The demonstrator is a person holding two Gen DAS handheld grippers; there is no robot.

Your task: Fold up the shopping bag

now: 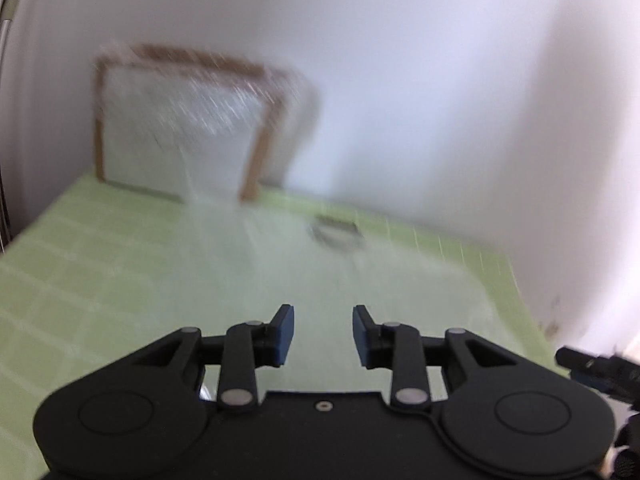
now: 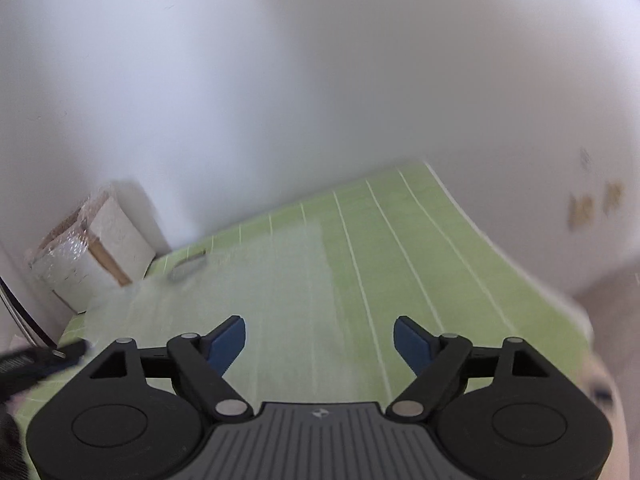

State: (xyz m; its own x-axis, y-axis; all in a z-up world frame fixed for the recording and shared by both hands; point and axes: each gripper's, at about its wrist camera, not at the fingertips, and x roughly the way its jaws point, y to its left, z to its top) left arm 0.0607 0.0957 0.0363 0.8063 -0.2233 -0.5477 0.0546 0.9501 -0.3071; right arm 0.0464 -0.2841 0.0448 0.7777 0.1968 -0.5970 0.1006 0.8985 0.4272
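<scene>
1. Left gripper (image 1: pixel 323 334): blue pads parted, empty.
2. Right gripper (image 2: pixel 319 345): pads spread wider, empty.
3. Translucent white plastic shopping bag (image 1: pixel 280 264) lies flat on green gridded mat (image 2: pixel 420 248), frame centre.

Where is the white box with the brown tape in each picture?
Left wrist view: the wrapped box stands upper left, at the far edge of the green mat, against the wall.
Right wrist view: the same box sits at the far left, in the corner.
Shared landmark: the dark handle loop lying near it.
</scene>
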